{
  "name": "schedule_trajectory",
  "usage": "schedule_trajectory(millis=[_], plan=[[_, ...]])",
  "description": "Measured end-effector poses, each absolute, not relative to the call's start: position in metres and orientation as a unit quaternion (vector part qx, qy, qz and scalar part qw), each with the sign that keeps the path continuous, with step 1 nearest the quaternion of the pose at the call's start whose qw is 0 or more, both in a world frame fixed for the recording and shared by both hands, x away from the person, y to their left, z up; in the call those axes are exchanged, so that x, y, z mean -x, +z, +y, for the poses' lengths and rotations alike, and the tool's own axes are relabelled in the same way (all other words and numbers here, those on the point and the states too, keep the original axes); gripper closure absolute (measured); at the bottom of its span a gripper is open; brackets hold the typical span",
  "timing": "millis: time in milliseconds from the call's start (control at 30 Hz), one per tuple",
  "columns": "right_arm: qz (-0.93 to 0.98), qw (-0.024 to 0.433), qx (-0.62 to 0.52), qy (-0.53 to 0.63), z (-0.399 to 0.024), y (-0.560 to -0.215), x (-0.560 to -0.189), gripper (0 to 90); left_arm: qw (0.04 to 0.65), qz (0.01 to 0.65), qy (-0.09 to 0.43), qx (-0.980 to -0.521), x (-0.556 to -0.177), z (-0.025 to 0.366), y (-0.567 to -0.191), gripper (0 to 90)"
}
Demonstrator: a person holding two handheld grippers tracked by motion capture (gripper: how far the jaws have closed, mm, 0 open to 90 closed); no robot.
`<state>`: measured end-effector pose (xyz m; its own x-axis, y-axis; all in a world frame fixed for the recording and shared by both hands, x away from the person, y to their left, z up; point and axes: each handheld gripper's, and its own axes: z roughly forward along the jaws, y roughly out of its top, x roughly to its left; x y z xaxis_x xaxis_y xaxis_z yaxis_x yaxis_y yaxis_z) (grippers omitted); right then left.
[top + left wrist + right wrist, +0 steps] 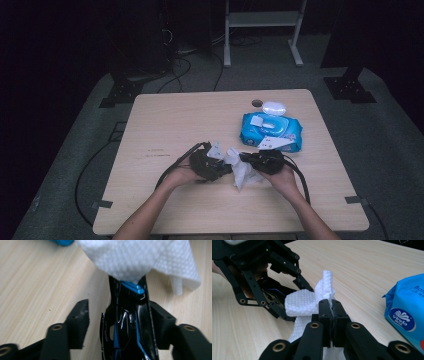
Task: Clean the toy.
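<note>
On the desk [165, 125], the left claw [220, 169] stands partly open around a glossy black-and-blue object [127, 322], one jaw beside it, the other well clear. A white wipe [242, 170] drapes over that object's tip. The right claw [331, 312] is clamped on the wipe. A blue wipe pack [272, 131] lies just beyond.

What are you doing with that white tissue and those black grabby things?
A person holds a gripper in each hand over the table. The right gripper is pinching a white wet wipe tightly. The left gripper has a shiny black and blue object between its jaws, and the wipe is draped over its tip. The blue wipes pack lies nearby.
</note>
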<state>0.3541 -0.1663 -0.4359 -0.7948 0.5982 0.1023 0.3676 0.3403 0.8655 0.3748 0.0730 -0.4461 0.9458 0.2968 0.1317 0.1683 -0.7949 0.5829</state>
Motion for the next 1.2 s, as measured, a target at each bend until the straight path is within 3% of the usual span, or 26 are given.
schedule_trajectory(millis=[133, 433, 700, 833, 933, 1200], plan=[[0.81, 0.117, -0.301, 0.489, -0.166, -0.437, -0.355, 87.2, 0.266, 0.11, 0.105, -0.952, -0.375, 0.068, -0.447, 53.8], [0.802, 0.12, -0.312, 0.495, -0.176, -0.435, -0.357, 87.3, 0.261, 0.1, 0.12, -0.953, -0.37, 0.066, -0.445, 56.1], [0.802, 0.096, -0.318, 0.496, -0.176, -0.441, -0.358, 87.4, 0.295, 0.117, 0.11, -0.942, -0.369, 0.072, -0.446, 56.1], [0.807, 0.094, -0.32, 0.487, -0.172, -0.446, -0.359, 87.3, 0.268, 0.123, 0.105, -0.95, -0.37, 0.067, -0.445, 55.3], [0.806, 0.096, -0.321, 0.488, -0.173, -0.446, -0.359, 87.3, 0.274, 0.127, 0.114, -0.947, -0.369, 0.065, -0.439, 47.7], [0.804, 0.097, -0.322, 0.49, -0.174, -0.444, -0.359, 87.3, 0.235, 0.134, 0.119, -0.955, -0.372, 0.048, -0.438, 42.6]])
